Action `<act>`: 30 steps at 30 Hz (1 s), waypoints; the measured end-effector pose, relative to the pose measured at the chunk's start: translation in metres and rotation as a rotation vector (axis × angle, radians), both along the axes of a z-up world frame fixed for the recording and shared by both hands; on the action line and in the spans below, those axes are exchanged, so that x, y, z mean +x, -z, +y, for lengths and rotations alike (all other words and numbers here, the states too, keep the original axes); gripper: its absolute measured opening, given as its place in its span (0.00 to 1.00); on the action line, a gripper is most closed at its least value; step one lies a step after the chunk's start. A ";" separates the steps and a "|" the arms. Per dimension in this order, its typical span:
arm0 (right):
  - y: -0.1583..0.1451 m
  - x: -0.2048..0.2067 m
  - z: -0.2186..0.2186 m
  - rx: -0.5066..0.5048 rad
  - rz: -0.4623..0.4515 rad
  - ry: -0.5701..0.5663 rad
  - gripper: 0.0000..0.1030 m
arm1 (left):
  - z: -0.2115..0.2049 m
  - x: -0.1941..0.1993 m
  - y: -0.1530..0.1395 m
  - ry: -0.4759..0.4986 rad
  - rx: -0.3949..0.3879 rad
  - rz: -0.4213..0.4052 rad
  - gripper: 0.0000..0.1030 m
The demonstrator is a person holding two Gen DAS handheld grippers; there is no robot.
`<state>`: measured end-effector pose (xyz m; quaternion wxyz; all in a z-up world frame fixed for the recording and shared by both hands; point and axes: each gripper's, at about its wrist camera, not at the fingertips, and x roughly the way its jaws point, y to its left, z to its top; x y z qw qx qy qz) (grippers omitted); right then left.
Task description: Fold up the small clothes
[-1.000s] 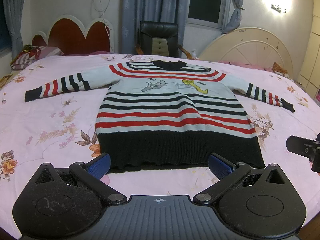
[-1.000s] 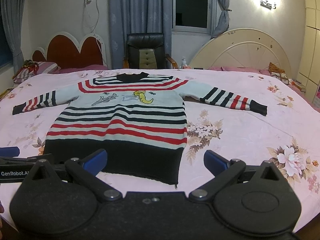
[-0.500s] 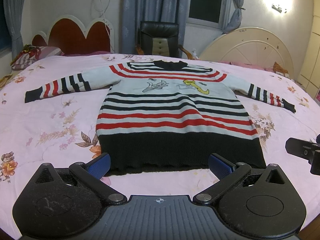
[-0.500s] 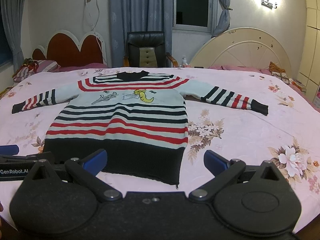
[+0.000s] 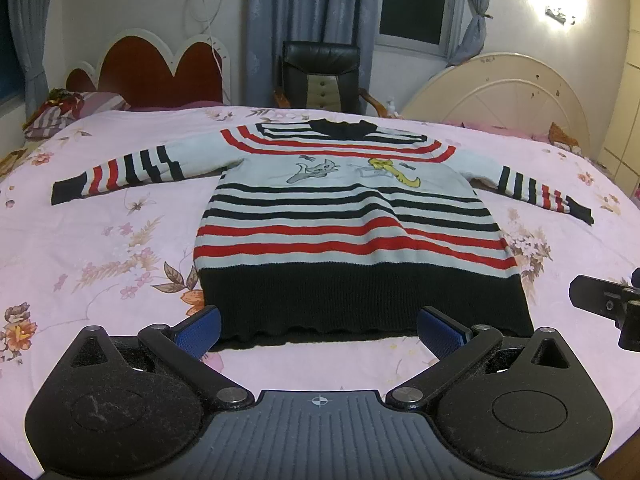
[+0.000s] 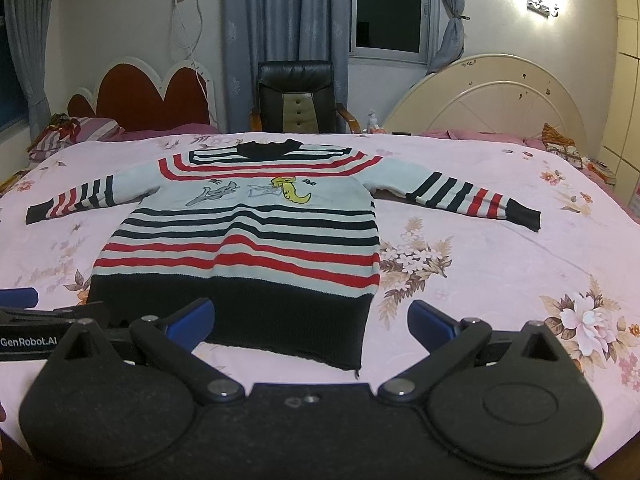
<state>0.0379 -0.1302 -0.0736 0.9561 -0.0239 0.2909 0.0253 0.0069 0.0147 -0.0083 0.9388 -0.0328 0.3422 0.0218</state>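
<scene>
- Sweater (image 5: 344, 232) with black, red and pale stripes lies flat, front up, on the bed (image 5: 100, 240), at the centre of the left wrist view and toward 10 o'clock in the right wrist view.
- Both sleeves spread outward, one cuff (image 5: 64, 190) reaching toward 9 o'clock, the other cuff (image 6: 524, 216) toward 3 o'clock; the black collar (image 6: 272, 148) points to 12 o'clock, toward the far wall.
- A grey cartoon figure (image 5: 316, 170) and a yellow cartoon figure (image 5: 394, 170) sit side by side on the chest.
- The broad black hem (image 5: 360, 300) is the part nearest both cameras.
- Left claw (image 5: 320, 330) hovers just short of the hem, its blue fingers (image 5: 198, 330) spread wide apart, gripping nothing.
- Right claw (image 6: 312, 320) hangs over the hem's right corner, blue fingers (image 6: 430, 318) likewise wide apart and empty.
- The bed carries a pink floral sheet; a striped pillow (image 5: 72, 110) rests at 10 o'clock.
- Beyond, at 12 o'clock, a black office chair (image 6: 296, 96) stands before grey curtains (image 6: 240, 40) and a dark window (image 6: 390, 4).
- A red scalloped headboard (image 5: 160, 68) stands at 11 o'clock, a cream arched headboard (image 6: 496, 96) at 1 o'clock beneath a lit wall lamp (image 5: 558, 12).
</scene>
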 end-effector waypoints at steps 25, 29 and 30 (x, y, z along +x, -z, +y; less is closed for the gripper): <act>0.000 0.049 -0.083 0.119 0.013 0.171 0.99 | -0.014 0.069 0.020 0.030 -0.026 0.047 1.00; -0.007 0.097 -0.140 0.126 -0.066 0.287 0.95 | -0.016 0.108 0.016 -0.001 -0.039 0.028 1.00; -0.006 0.110 -0.155 0.145 -0.074 0.305 0.92 | -0.017 0.120 0.016 -0.022 -0.026 0.043 1.00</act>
